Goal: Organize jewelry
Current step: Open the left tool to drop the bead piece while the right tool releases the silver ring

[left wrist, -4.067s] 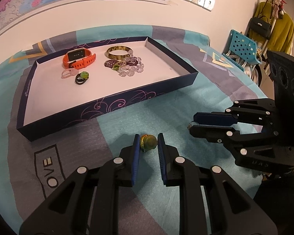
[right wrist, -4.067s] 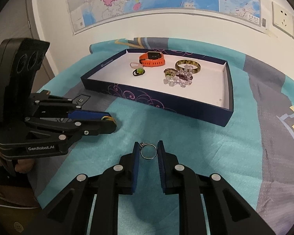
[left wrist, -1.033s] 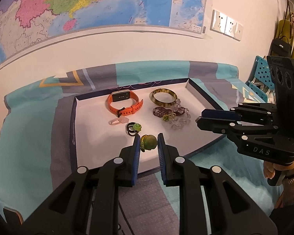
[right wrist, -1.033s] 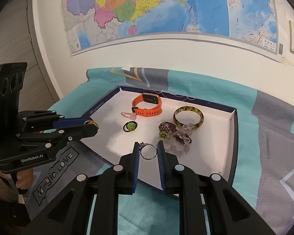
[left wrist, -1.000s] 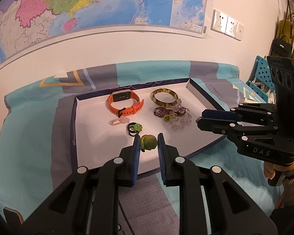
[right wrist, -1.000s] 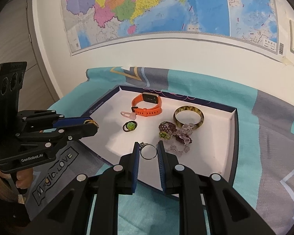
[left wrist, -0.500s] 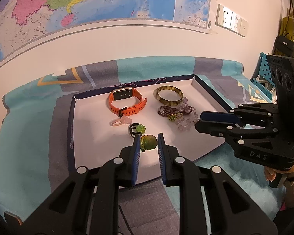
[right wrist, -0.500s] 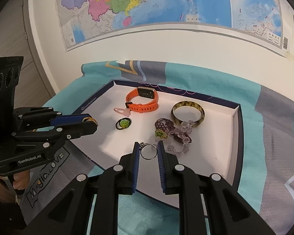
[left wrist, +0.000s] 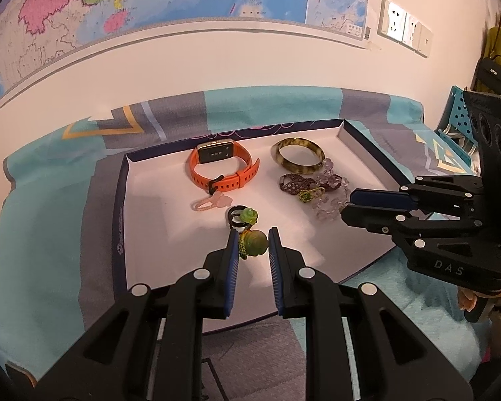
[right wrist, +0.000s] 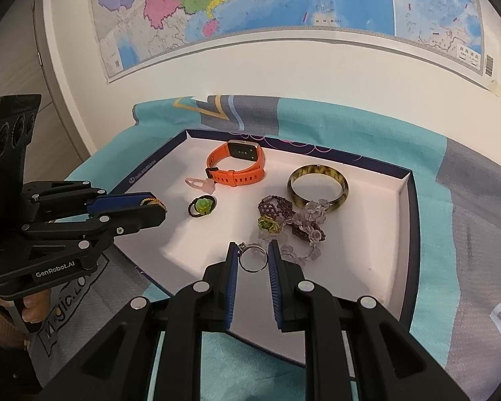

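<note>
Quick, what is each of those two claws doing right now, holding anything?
Left gripper: shut on a green bead ornament, above the tray.
Right gripper: shut on a thin silver ring.

My 2 views are evenly lit by warm indoor light. Soft shadows fall on the white floor of the tray (left wrist: 157,220) below my grippers. Fisheye bending curves the wall map (right wrist: 284,6) above the tray; corners go black.
</note>
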Demonstrator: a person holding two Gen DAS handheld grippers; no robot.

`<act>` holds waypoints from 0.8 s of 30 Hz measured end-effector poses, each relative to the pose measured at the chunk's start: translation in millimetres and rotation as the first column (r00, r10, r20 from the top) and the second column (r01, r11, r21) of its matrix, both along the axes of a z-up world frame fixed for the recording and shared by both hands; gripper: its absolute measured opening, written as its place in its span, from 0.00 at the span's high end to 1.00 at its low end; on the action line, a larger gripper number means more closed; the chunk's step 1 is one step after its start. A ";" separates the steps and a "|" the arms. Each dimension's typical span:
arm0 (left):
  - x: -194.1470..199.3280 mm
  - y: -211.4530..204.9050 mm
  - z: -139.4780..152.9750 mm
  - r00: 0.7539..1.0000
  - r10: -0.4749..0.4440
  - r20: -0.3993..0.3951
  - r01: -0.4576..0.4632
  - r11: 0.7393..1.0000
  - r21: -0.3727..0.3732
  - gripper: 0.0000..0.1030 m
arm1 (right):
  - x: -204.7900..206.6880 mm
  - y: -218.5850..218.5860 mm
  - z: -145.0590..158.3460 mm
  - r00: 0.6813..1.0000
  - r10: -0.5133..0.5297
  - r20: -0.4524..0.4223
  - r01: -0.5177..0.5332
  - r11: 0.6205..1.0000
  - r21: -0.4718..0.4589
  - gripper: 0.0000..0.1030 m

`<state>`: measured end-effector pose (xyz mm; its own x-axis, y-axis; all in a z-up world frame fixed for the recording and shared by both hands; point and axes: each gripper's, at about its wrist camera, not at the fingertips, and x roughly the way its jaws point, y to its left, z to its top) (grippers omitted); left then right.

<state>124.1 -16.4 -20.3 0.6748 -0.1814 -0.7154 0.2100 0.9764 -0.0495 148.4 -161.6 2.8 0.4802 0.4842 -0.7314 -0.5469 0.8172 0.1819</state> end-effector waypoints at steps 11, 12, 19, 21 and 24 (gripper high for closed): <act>6.2 0.2 -7.4 1.000 0.011 -0.023 -0.011 1.000 0.003 0.82 | 5.9 6.4 -6.6 1.000 0.003 -0.014 -0.003 1.000 -0.031 0.84; 6.8 0.5 -8.1 1.000 0.011 -0.025 -0.011 1.000 0.002 0.82 | 6.3 7.0 -7.5 1.000 0.003 -0.015 -0.004 0.999 -0.033 0.84; 10.6 -0.4 -12.3 0.999 0.017 -0.037 -0.016 1.000 0.009 0.82 | 8.8 7.8 -11.9 1.000 -0.001 -0.025 0.000 0.999 -0.045 0.84; 11.3 -0.5 -13.6 0.999 0.019 -0.041 -0.018 1.000 0.011 0.82 | 9.4 8.2 -11.9 1.000 -0.003 -0.026 0.002 0.999 -0.047 0.84; 12.7 -0.3 -15.0 0.999 0.025 -0.043 -0.024 1.000 0.014 0.82 | 9.7 8.9 -12.6 1.000 -0.006 -0.026 0.004 0.999 -0.050 0.84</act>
<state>136.8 -16.6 -35.3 0.6474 -0.1555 -0.7461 0.1839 0.9819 -0.0451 158.1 -152.7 -9.8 0.4628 0.4447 -0.7669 -0.5383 0.8283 0.1555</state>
